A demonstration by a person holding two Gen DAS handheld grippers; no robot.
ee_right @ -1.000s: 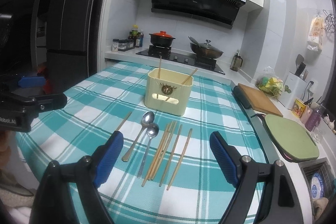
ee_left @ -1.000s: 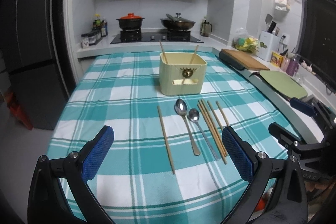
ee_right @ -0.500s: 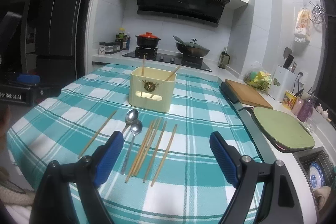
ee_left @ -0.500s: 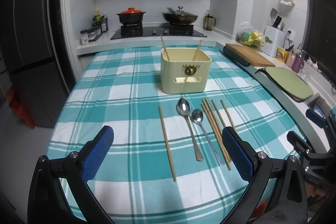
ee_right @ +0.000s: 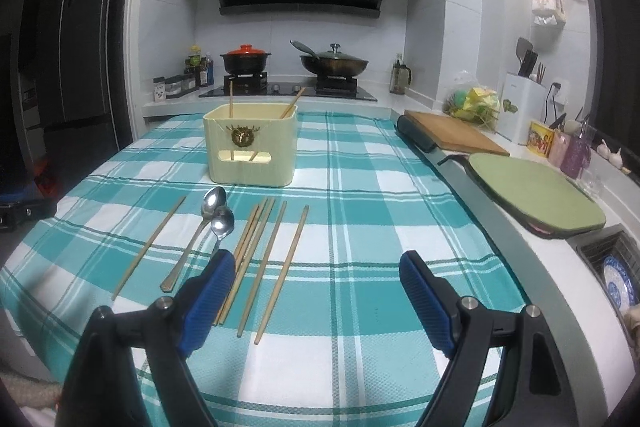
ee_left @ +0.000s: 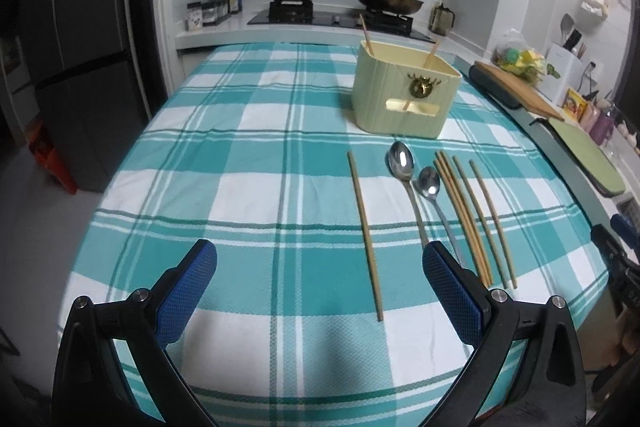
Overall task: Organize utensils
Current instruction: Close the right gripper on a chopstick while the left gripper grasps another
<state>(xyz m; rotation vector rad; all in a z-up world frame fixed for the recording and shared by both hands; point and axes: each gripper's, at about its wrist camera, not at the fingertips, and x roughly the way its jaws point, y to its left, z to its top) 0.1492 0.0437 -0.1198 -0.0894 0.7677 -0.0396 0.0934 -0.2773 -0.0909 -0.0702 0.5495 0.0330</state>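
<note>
Two steel spoons point(ee_left: 404, 167), five pale wooden chopsticks point(ee_left: 466, 211) loose.

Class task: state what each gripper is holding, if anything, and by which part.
Nothing is held. The left gripper and right gripper are both open and empty above the tablecloth; chopsticks and spoons lie untouched.

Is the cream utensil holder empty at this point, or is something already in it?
Not empty. The cream square plastic utensil holder stands upright with two wooden chopsticks sticking out of its top.
</note>
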